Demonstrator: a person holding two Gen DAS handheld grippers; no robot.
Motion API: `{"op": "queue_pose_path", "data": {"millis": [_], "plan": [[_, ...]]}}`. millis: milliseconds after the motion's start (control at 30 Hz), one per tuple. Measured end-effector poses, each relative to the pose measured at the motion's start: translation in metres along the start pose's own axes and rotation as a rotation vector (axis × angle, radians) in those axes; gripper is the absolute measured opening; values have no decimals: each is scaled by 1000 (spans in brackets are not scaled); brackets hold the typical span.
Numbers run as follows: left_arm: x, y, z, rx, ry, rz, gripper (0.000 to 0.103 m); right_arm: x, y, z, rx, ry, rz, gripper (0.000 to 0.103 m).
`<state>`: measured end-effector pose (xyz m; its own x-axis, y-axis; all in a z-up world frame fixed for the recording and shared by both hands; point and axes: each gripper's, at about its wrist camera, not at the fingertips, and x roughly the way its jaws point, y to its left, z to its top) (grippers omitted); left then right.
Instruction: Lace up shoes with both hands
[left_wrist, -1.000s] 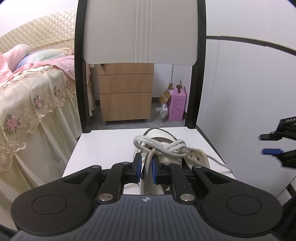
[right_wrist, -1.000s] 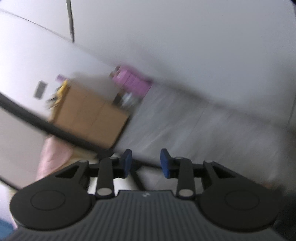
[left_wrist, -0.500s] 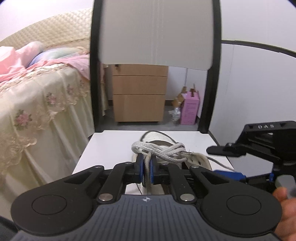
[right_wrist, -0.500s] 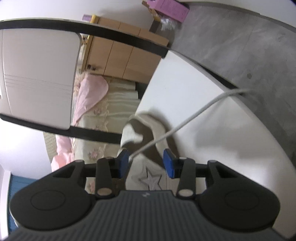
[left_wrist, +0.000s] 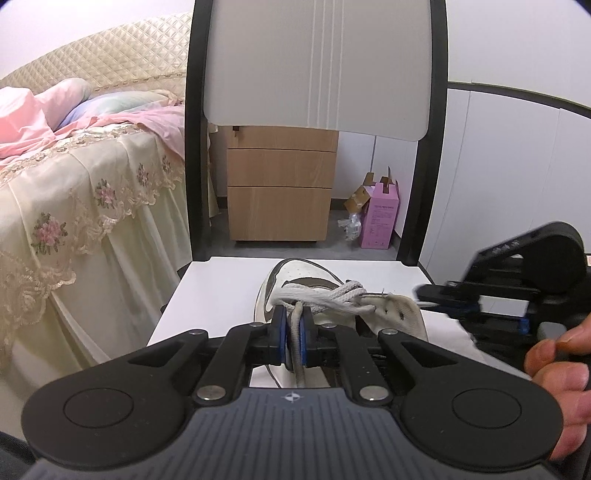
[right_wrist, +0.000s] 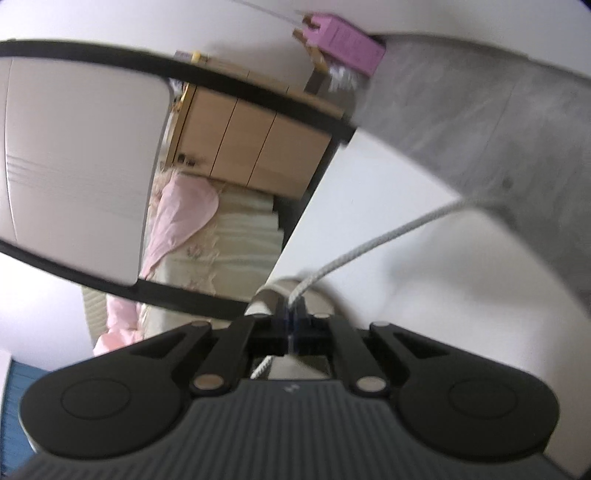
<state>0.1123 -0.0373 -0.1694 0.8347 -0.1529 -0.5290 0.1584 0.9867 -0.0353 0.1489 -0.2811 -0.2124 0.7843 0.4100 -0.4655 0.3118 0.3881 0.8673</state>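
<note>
Since the earlier frames the right gripper's blue fingers, which stood apart around the lace, have closed onto it, and the tool has come in closer beside the shoe.

Left wrist view: the left gripper (left_wrist: 293, 334) has its fingers (left_wrist: 280, 334) pinched on a grey-white lace (left_wrist: 295, 332) that runs up between them to the crossed lacing on the shoe (left_wrist: 400, 314). The white shoe lies on the white counter (left_wrist: 218, 288), just ahead of the fingers. At the right edge the right gripper (left_wrist: 448, 301) reaches in just beside the shoe's eyelet flap, held by a hand (left_wrist: 561, 365). Behind the counter stand a wooden drawer cabinet (left_wrist: 280, 188), a pink box (left_wrist: 380, 221) on the floor and a bed (left_wrist: 74, 192) at left.

Right wrist view, somewhat blurred: the right gripper (right_wrist: 291, 325) has its fingers pressed together on a single strand of the lace (right_wrist: 369, 247), which stretches away taut, up and to the right across the counter (right_wrist: 388, 221). Part of the shoe (right_wrist: 273, 295) shows just beyond the fingertips.
</note>
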Motion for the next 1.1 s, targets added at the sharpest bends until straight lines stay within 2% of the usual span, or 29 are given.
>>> {"op": "queue_pose_path", "data": {"millis": [233,367,467,567,667,733,767,833,900,1000,1100], "plan": [[3,1,1,-9,6,-21,9,-26,-19,25,16,-109,-98,3],[2,12,2,-71,19,-81,10,-34,-27,31,-7,-102,-129,3],[0,24,2,-132,30,-136,11,-36,-23,31,-101,-81,-145,4],[-2,35,2,-193,41,-191,21,-41,-16,31,-166,-68,-131,8],[-4,47,3,-254,53,-246,39,-46,-11,29,-212,-53,-145,11],[-5,54,3,-295,60,-283,47,-51,-6,26,-249,-52,-161,25],[-6,58,3,-315,64,-301,48,-53,-3,23,-273,-61,-171,28],[-1,74,0,-415,94,-368,54,-58,5,18,-336,-73,-202,31],[11,91,-6,-556,139,-445,55,-63,14,13,-393,-89,-220,32],[34,114,-21,-783,212,-520,59,-68,24,8,-447,-127,-214,38],[53,123,-28,-879,240,-496,71,-69,32,1,-486,-147,-189,39]]}}
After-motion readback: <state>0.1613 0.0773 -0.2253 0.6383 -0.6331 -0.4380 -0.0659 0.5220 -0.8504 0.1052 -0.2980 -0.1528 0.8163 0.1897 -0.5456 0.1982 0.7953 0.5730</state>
